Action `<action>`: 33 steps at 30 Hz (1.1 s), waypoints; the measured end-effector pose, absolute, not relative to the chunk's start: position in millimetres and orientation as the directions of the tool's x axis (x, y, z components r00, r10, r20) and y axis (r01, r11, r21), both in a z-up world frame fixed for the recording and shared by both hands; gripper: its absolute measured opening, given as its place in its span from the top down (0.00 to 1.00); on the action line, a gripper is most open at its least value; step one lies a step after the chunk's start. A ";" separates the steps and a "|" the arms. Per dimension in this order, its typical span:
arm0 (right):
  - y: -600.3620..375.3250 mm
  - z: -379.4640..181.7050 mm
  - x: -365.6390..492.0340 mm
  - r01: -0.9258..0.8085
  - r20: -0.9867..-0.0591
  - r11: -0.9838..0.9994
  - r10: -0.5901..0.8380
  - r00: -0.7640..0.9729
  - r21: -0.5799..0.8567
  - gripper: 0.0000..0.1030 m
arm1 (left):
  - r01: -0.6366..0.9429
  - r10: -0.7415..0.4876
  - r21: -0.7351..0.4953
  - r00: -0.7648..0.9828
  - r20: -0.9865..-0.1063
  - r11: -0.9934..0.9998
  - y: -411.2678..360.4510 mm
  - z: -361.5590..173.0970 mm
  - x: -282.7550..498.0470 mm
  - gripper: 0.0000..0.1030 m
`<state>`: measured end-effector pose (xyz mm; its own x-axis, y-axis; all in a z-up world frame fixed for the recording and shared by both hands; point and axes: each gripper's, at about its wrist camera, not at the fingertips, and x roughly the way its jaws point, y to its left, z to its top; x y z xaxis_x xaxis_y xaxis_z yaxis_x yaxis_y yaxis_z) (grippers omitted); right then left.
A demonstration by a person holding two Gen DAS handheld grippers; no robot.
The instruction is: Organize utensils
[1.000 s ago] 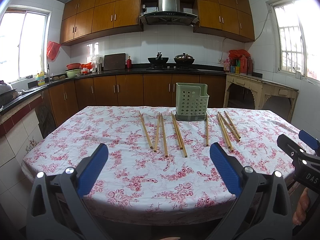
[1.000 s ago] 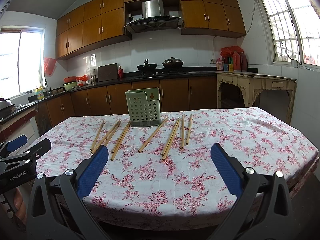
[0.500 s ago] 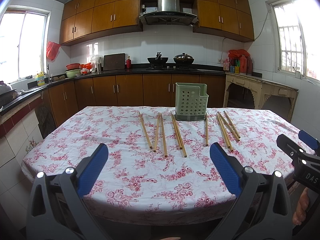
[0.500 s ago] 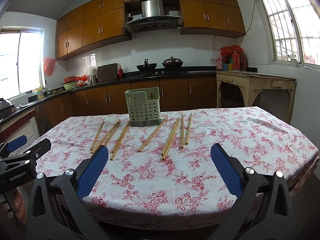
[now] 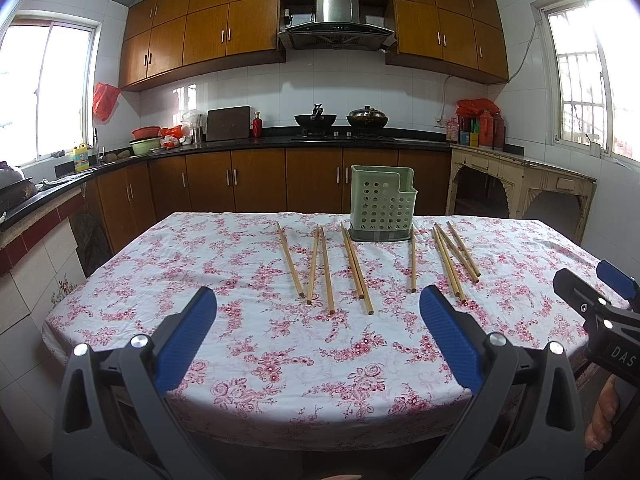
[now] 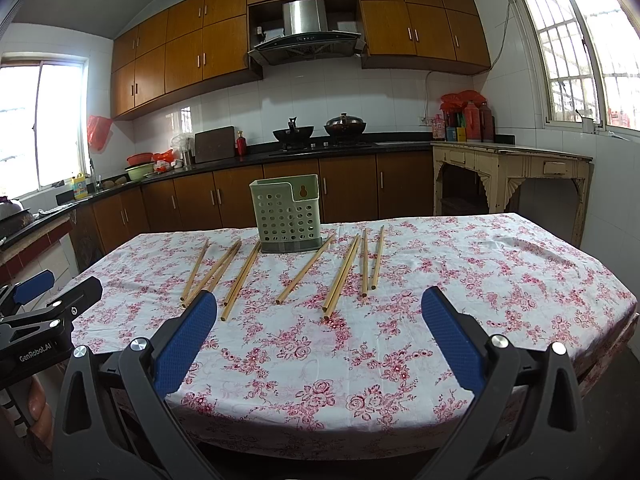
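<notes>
The near edge of the worktop [image 5: 120, 264], under its floral cloth, is cut off by the gripper bodies in both views, and the holder's inside cannot be seen from either camera. The green perforated holder [image 5: 382, 204] stands upright at the far middle of the worktop. Ten or so wooden chopsticks [image 5: 356, 268] lie flat in front of and beside it, their long axes running near to far, fanned a little; some lie in touching pairs and one far tip reaches the holder's base. The left gripper [image 5: 318, 308] hovers short of the near edge, jaws spread wide and empty. The right gripper [image 6: 320, 308] does likewise, jaws released, nothing between them. Each gripper shows only partly at the other view's edge.
</notes>
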<state>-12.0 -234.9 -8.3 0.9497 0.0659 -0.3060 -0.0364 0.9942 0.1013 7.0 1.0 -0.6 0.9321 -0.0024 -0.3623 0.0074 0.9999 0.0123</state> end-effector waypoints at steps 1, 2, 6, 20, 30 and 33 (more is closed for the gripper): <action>-235.0 -8.3 -11.9 -0.036 -0.306 0.994 0.066 0.950 0.102 0.02 | 0.008 -0.003 0.013 0.932 -0.363 1.000 1.0 -0.6 7.2 0.04; -235.0 -8.2 -11.8 -0.036 -0.307 0.994 0.065 0.950 0.102 0.02 | 0.008 -0.003 0.013 0.932 -0.363 1.000 1.1 -0.6 7.4 0.04; -235.0 -8.0 -11.9 -0.035 -0.307 0.994 0.065 0.950 0.103 0.02 | 0.008 -0.003 0.013 0.932 -0.363 1.000 1.2 -0.7 8.3 0.04; -235.5 -8.2 -11.5 -0.033 -0.311 0.994 0.065 0.948 0.105 0.02 | 0.007 -0.002 0.012 0.930 -0.367 1.000 2.1 -1.1 11.3 0.04; -242.1 -15.1 3.8 -0.009 -0.357 0.992 0.052 0.933 0.122 0.02 | -0.011 0.020 0.024 0.913 -0.408 1.000 0.1 -6.9 27.5 0.04; -245.3 -19.9 15.7 0.016 -0.398 0.991 0.039 0.917 0.134 0.02 | 0.004 -0.001 0.006 0.892 -0.452 1.000 4.2 -15.1 42.0 0.04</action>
